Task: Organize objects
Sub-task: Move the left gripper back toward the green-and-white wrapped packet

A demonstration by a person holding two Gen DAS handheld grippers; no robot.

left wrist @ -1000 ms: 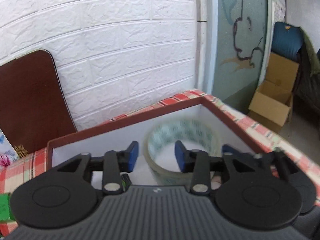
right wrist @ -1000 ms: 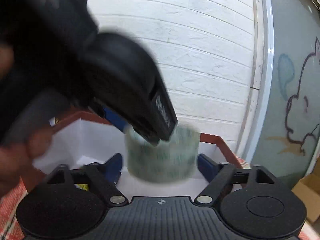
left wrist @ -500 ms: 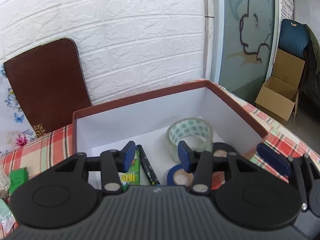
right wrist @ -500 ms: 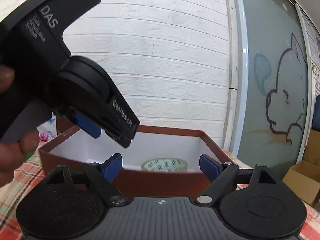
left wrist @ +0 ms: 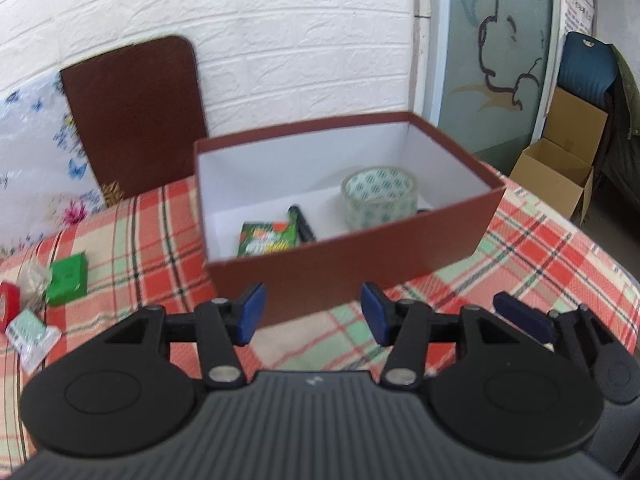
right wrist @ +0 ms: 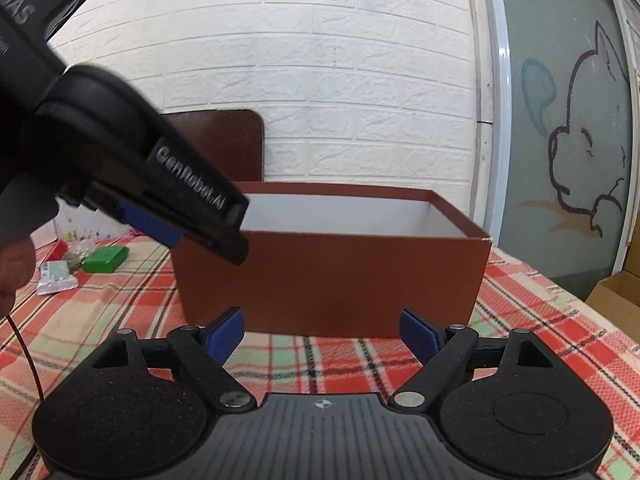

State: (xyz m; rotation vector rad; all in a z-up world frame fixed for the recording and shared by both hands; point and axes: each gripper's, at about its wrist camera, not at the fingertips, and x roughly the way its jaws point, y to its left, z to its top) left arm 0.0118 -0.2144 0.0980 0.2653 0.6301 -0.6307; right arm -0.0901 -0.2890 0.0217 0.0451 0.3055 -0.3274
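While your left tongs [left wrist: 312,314] were opening on nothing, your right tongs [right wrist: 320,334] stood released too, and the tape roll [left wrist: 379,196] sat inside the brown box [left wrist: 360,268] on the desk [left wrist: 540,256].

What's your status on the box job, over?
Left tool empty, jaws opening; right tool open, empty. Clear tape roll sits in the brown box. Green box and packets on the cloth. Nothing blocking.

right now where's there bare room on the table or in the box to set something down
Bare cloth lies right of the brown box, and in front of it. Inside, the back-left floor is free. The box's front is crowded: green packet, pen, tape roll. Left of it sit a green block and packets.
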